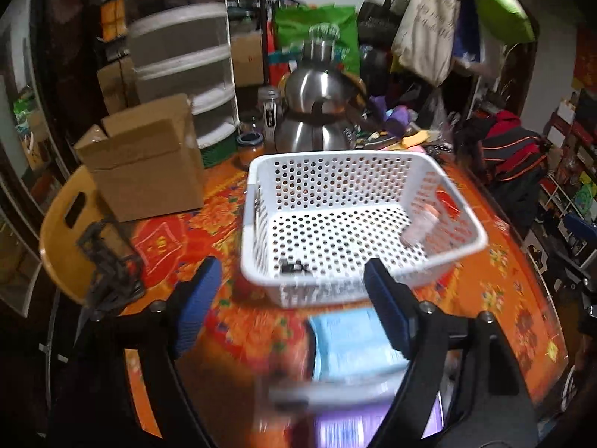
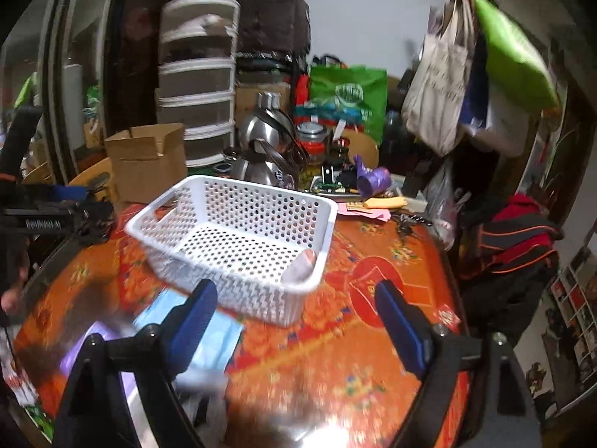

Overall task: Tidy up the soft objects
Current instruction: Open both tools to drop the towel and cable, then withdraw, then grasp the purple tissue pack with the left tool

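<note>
A white perforated basket [image 1: 358, 156] stands on the orange floral table; it also shows in the right wrist view [image 2: 231, 186]. A small pale soft packet [image 1: 421, 227] lies in its right corner, and shows in the right wrist view [image 2: 300, 267] too. A light blue soft pack [image 1: 354, 343] lies in front of the basket, with a purple one [image 1: 339, 429] nearer me; both are blurred. My left gripper [image 1: 294, 306] is open and empty above them. My right gripper [image 2: 298, 326] is open and empty, right of the blue pack [image 2: 209, 339] and purple pack [image 2: 89, 339].
A cardboard box [image 1: 145, 160] stands left of the basket. Steel kettles [image 1: 317, 112] and jars stand behind it. A plastic drawer tower [image 1: 179, 44] is at the back left. Hanging bags [image 1: 429, 26] and a red-black backpack [image 1: 511, 145] are on the right.
</note>
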Demonstrator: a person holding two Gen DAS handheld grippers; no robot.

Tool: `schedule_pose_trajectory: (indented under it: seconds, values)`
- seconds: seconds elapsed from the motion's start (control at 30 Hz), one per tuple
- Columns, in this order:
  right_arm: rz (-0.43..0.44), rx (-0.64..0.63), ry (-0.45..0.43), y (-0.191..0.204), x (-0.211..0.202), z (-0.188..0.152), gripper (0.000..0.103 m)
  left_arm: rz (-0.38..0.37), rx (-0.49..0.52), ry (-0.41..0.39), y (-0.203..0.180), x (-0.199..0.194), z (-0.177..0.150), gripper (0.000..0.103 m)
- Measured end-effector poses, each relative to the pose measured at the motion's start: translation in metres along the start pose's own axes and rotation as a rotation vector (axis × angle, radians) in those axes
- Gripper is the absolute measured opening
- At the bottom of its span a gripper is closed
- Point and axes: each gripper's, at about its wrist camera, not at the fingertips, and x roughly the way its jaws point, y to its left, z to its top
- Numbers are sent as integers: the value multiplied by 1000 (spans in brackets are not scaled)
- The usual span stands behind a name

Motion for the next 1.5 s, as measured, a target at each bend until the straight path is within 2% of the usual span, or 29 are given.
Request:
schedule_pose_trajectory:
  seconds: [0.13,0.2,0.3,0.43,0.53,0.63,0.73,0.9,0.97,1.03,1.1,1.17,1.4,1.5]
  values:
    - [14,24,-62,4,-51,-45,89,-16,24,-79,4,-65,-47,89]
    - [24,42,-86,8,-69,-72,89,-23,25,-111,6,-87,-74,90]
    - [68,98,-123,16,-86,-114,89,-76,2,-137,13,-111,-127,90]
    - [134,139,-138,40,-79,-161,89,-114,-32,-154,23,-119,-190,90]
    - [167,94,-131,66,-66,-177,89,-137,-56,-146,31,-111,-232,90]
    - [190,63,-112,86,-49,-181,88,-165,-72,-149,36,-102,-255,90]
    - [213,60,-110,97,-38,-180,80,-185,-76,-153,38,-87,-266,88]
    - [241,26,-106,112,-27,-174,75,-219,-51,-159,26,-73,-271,79]
    - [244,6,-100,118,-23,-173,66,-224,-28,-159,19,-68,-274,73]
    - [253,-3,-94,122,-18,-171,64,-245,-22,-151,14,-62,-272,65]
    - [254,-9,-90,125,-13,-170,62,-258,-20,-142,10,-57,-273,62]
    - [263,-15,-83,127,-9,-169,56,-269,-14,-141,7,-53,-273,60]
    - [303,-35,-64,135,0,-169,48,-314,8,-162,-7,-50,-267,50]
    - [330,-34,-53,136,5,-168,38,-324,18,-155,-13,-48,-264,47]
